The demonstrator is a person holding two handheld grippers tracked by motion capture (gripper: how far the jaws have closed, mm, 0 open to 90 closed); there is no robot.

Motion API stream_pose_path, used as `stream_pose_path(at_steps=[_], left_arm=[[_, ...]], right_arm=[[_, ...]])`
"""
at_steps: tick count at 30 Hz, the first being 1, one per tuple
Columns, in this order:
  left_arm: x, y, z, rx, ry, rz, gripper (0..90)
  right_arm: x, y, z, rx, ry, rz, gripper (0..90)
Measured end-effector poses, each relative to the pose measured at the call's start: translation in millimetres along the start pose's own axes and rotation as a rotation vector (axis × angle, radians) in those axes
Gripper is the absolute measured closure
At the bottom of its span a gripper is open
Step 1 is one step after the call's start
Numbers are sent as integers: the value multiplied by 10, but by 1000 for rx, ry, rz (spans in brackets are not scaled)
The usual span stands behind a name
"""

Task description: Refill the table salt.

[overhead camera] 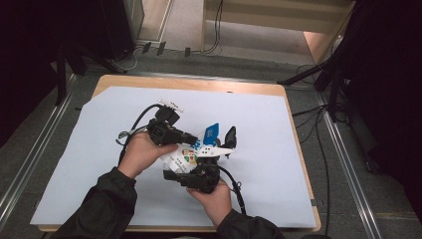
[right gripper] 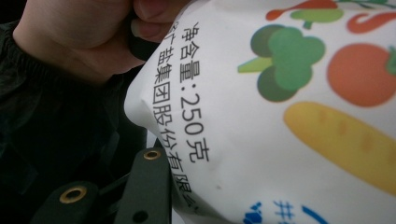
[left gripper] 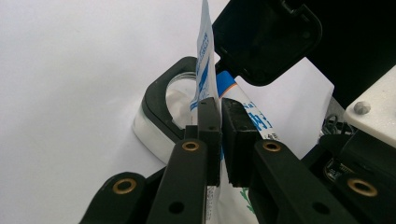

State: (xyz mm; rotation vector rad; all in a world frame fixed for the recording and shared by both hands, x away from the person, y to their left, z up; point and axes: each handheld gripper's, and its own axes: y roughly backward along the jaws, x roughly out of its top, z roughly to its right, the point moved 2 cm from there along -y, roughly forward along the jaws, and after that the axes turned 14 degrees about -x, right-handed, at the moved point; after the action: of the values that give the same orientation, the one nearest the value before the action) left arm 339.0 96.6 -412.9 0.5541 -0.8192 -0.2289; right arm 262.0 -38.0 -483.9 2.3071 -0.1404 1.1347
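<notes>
Above the worktop [overhead camera: 259, 129], your left tongs [left gripper: 220, 109] are pinching the pouch [overhead camera: 186, 158] top; right tongs [overhead camera: 191, 175] are gripping its body below.

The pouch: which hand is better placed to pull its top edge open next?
Probably left: the left gripper is shut on the pouch's top edge, while the right gripper supports its body from below.

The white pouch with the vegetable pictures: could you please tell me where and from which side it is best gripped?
Grip the pouch by its flat sealed top edge, coming from the side so the jaws close across its thin faces. The left gripper already pinches it there. The printed body looks full and rounded, likely harder to clamp.
</notes>
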Motion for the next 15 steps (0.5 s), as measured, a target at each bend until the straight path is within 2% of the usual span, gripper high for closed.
stream_pose_path(at_steps=[5,9,15], left_arm=[[8,9,-6,-13,7,6,877],[26,18,7,-14,7,9,877],[31,19,10,-14,6,6,877]], right_arm=[[10,0,-4,5,-8,1,675],[26,9,-11,19,-30,4,675],[29,11,-21,21,-37,6,675]])
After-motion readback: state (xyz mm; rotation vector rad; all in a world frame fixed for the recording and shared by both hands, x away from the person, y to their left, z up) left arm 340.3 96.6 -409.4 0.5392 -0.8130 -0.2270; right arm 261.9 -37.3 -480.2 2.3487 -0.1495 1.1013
